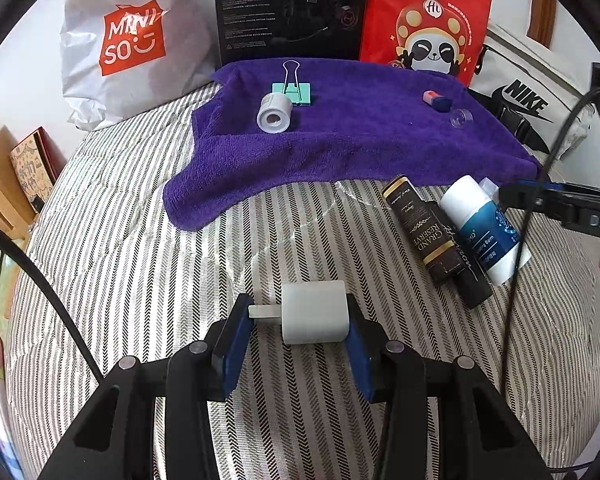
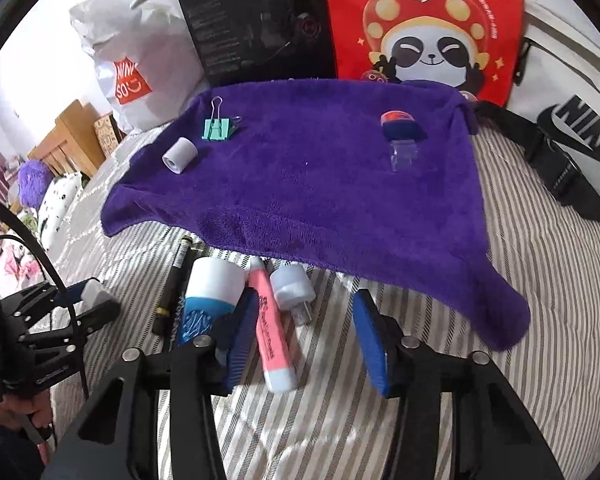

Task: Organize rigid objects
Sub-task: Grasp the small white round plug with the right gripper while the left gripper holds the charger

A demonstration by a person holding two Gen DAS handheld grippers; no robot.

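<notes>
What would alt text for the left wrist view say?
The left tongs grip a white plug above a striped bedcover. Beyond, a purple towel holds a tape roll, a binder clip and small items.

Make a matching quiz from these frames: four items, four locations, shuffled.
Items:
1. white charger plug
2. green binder clip
3. pink highlighter
4. black box

Locations:
A. lying on the striped bedding between the open right tool's fingers
B. on the purple towel, next to the small white roll
C. clamped in the left tool
D. standing behind the towel

Pairs: 1-C, 2-B, 3-A, 4-D
</notes>
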